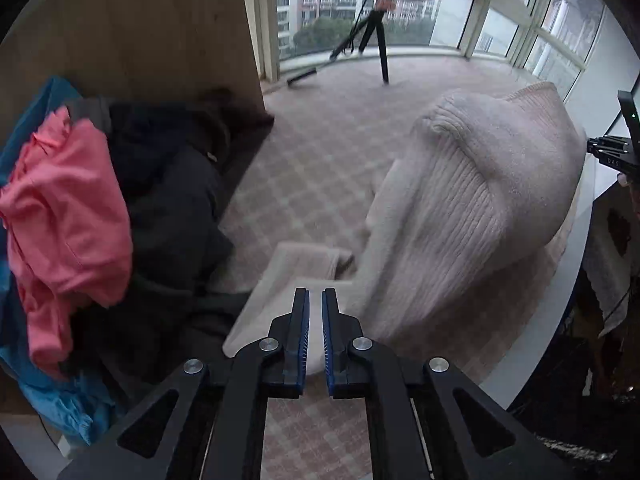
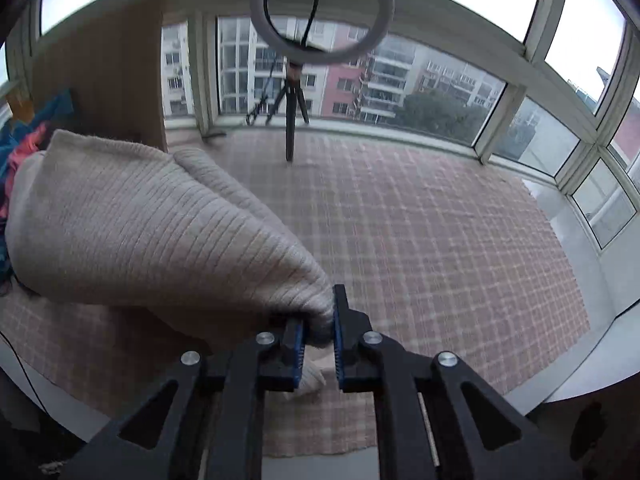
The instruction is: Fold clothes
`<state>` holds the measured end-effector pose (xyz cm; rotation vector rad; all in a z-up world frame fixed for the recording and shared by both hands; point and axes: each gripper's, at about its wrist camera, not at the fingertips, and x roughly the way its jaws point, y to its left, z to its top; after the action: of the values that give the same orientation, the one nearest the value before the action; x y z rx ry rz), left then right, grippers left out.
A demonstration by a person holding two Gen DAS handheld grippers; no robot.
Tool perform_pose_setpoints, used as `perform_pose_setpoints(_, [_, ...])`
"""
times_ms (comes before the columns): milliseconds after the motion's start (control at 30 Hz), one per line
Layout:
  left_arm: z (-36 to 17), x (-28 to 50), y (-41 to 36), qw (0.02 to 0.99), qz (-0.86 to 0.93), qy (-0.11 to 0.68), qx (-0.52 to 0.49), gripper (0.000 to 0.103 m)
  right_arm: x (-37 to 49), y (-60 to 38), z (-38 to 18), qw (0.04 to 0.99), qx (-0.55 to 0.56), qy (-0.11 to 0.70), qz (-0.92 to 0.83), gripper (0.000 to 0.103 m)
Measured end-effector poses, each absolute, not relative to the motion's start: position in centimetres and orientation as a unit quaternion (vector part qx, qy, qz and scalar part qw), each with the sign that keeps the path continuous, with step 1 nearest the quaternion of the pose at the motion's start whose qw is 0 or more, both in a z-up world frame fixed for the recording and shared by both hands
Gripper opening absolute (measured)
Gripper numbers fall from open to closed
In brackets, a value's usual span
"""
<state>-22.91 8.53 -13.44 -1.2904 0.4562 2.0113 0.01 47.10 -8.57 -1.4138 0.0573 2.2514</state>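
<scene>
The sweater (image 2: 132,224) is a cream ribbed knit, and most of it is lifted off the checked cloth (image 2: 420,240) that covers the table. In the right wrist view it balloons up to the left of the right gripper (image 2: 320,312), which has its blue-padded fingers (image 2: 299,344) pinched on a bunched edge of the knit, a bit of cuff or hem poking out below the pinch. That gripper points forward and slightly down over the cloth, and the fabric drapes away from it toward the left.

In the left wrist view the same sweater (image 1: 472,208) hangs as a big rounded hump on the right side, held up near the other tool, whose black body just shows at the right edge. A flatter part of it trails down onto the cloth toward the left gripper (image 1: 315,300). The left one's fingers sit nearly together with a narrow gap, and pale knit lies right between and under them, but I honestly can't tell if they're actually pinching it or just resting over it.

Off to the left is a pile of clothes: a pink top (image 1: 68,216), a dark jacket (image 1: 172,200), something blue (image 1: 52,396) underneath, against a wooden panel (image 1: 140,28). Further back a ring light (image 2: 320,12) on a tripod stands by the windows (image 2: 440,88).
</scene>
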Motion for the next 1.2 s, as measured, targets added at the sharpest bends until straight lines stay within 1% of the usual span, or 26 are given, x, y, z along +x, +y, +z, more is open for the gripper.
perform_pose_setpoints(33, [-16.3,-22.7,9.0,0.331,0.761,0.184,-0.526,0.005,-0.1,48.2,-12.7,0.236,-0.561,0.018,0.794,0.01])
perform_pose_setpoints(67, [-17.1,-22.2,9.7,0.33,0.757,0.188,-0.532,0.005,0.4,49.0,-15.2,0.225,-0.577,0.032,0.784,0.01])
perform_pose_setpoints(100, [-17.0,-21.7,10.5,0.334,0.757,0.19,-0.528,0.005,1.2,49.7,-16.4,0.209,-0.577,0.051,0.788,0.013])
perform_pose_setpoints(167, [-16.9,-20.5,12.1,0.344,0.757,0.194,-0.52,0.006,2.4,50.8,-16.8,0.181,-0.56,0.073,0.805,0.015])
perform_pose_setpoints(233, [-16.7,-19.4,13.6,0.353,0.757,0.199,-0.513,0.018,3.3,51.8,-16.4,0.16,-0.538,0.086,0.823,0.03])
perform_pose_setpoints(267, [-16.7,-18.8,14.4,0.358,0.757,0.201,-0.509,0.03,3.6,52.4,-15.9,0.149,-0.527,0.089,0.832,0.033])
perform_pose_setpoints(300, [-16.6,-18.3,15.2,0.362,0.757,0.203,-0.505,0.036,3.6,53.0,-15.4,0.134,-0.518,0.094,0.84,0.036])
perform_pose_setpoints(433, [-16.8,-16.5,18.9,0.377,0.747,0.231,-0.496,0.037,3.0,55.0,-14.9,0.093,-0.51,0.102,0.849,0.036])
perform_pose_setpoints(500, [-16.5,-15.7,20.5,0.37,0.754,0.253,-0.479,0.041,3.1,55.2,-14.7,0.071,-0.511,0.094,0.852,0.036])
perform_pose_setpoints(600, [-16.4,-15.5,22.8,0.371,0.758,0.26,-0.47,0.045,4.0,55.2,-14.7,0.05,-0.519,0.071,0.851,0.036])
perform_pose_setpoints(667, [-17.1,-15.7,24.4,0.37,0.754,0.265,-0.474,0.044,4.7,55.4,-14.4,0.04,-0.521,0.06,0.851,0.036])
perform_pose_setpoints(733, [-18.3,-15.9,25.7,0.364,0.744,0.271,-0.49,0.021,5.3,55.8,-13.9,0.03,-0.519,0.052,0.853,0.037])
perform_pose_setpoints(767, [-18.5,-16.0,25.8,0.362,0.741,0.268,-0.497,0.01,5.4,55.9,-13.4,0.022,-0.513,0.047,0.857,0.039])
perform_pose_setpoints(833, [-18.3,-15.9,25.6,0.361,0.741,0.255,-0.506,0.01,5.3,55.7,-12.7,0.0,-0.495,0.031,0.868,0.057])
perform_pose_setpoints(867, [-17.9,-15.8,25.3,0.362,0.743,0.247,-0.507,0.009,4.9,55.2,-12.6,-0.011,-0.488,0.018,0.873,0.06])
perform_pose_setpoints(900, [-17.4,-15.6,25.0,0.362,0.745,0.24,-0.506,0.009,4.3,54.6,-12.8,-0.024,-0.484,0.004,0.875,0.06])
perform_pose_setpoints(1033, [-15.7,-14.9,23.8,0.355,0.757,0.236,-0.495,0.009,1.3,52.4,-15.7,-0.084,-0.503,-0.029,0.859,0.06])
perform_pose_setpoints(1067, [-15.3,-14.8,23.4,0.351,0.763,0.232,-0.49,0.009,0.7,52.1,-16.6,-0.095,-0.511,-0.026,0.854,0.06])
perform_pose_setpoints(1100, [-14.9,-14.8,23.0,0.346,0.77,0.228,-0.485,0.009,0.3,51.9,-17.2,-0.102,-0.516,-0.017,0.85,0.057])
perform_pose_setpoints(1133, [-14.5,-14.8,22.6,0.342,0.777,0.223,-0.479,0.009,0.0,51.7,-17.9,-0.109,-0.521,-0.007,0.847,0.035])
perform_pose_setpoints(1167, [-13.7,-15.0,22.2,0.339,0.786,0.218,-0.469,0.008,-0.2,51.6,-18.3,-0.114,-0.524,0.005,0.844,0.019])
perform_pose_setpoints(1200, [-12.8,-15.4,21.8,0.336,0.795,0.214,-0.456,0.008,-0.3,51.6,-18.1,-0.113,-0.519,0.023,0.847,0.011])
